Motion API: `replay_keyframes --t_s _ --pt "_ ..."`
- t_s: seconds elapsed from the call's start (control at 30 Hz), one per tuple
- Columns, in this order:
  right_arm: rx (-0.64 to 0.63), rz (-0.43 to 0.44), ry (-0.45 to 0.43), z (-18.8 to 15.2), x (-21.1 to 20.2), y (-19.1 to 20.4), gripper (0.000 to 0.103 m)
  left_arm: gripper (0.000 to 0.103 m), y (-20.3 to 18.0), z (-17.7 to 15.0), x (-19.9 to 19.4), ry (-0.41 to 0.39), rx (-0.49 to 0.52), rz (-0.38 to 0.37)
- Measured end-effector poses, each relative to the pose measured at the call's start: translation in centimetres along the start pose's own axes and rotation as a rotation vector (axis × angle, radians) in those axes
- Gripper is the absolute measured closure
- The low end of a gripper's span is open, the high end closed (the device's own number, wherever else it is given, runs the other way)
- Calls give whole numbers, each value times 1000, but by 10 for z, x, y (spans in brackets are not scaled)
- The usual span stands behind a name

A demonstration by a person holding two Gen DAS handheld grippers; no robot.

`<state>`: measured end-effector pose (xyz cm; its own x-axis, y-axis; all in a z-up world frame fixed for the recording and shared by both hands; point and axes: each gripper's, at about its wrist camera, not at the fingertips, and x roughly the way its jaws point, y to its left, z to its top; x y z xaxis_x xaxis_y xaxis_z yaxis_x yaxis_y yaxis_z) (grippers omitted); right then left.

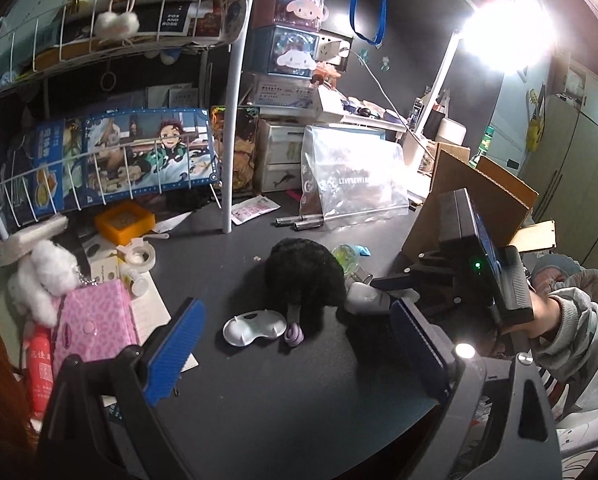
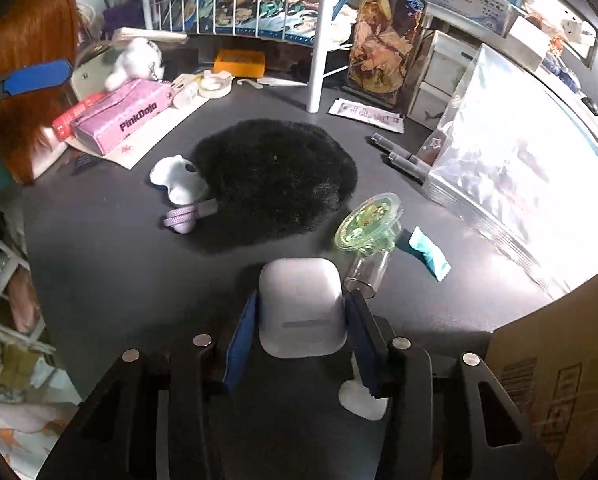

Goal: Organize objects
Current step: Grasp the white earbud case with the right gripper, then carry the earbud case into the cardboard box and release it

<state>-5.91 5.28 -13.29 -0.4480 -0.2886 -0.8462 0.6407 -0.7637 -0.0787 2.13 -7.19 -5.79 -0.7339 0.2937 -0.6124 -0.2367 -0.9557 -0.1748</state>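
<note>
Thing: small white smooth plastic earbud case, low in the middle of the right wrist view, lying on the dark desk.
Right gripper: blue pads squeeze the case on both sides.
Left gripper: fingers wide apart, nothing between them.
Feel: probably light, hard, slippery.
Hold: flat sides, near the middle, so it won't pop out.

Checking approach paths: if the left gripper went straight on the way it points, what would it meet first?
Probably the white mask-shaped piece lying on the desk, with the black furry mat just beyond. The left gripper stands open; depth is unclear.
</note>
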Motion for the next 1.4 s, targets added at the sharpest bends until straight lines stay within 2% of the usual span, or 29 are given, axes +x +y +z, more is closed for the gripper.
replay_keyframes --t_s 0.17,0.4,0.6,0.63,0.8,1.07,1.23,1.4 --pt "-14 68 2 -1 -1 6 63 10 0 1 2 9 1 -2" --pt "-23 57 2 -3 -1 10 63 10 -1 1 8 37 2 -22" --pt "-58 95 -67 2 -30 23 63 10 -4 6 14 83 -14 -130" --pt "-77 101 -91 4 -41 29 63 12 -7 8 16 89 -13 -155" --pt "-147 110 -183 16 -84 50 63 34 -24 21 20 118 11 -244" --pt "-235 44 -295 27 -142 63 64 59 -51 54 7 93 51 -357" --pt "-222 -8 -335 29 -169 48 64 59 -74 79 -1 66 115 -359" --pt "-177 -53 -358 24 -189 17 64 60 -103 109 11 64 172 -389"
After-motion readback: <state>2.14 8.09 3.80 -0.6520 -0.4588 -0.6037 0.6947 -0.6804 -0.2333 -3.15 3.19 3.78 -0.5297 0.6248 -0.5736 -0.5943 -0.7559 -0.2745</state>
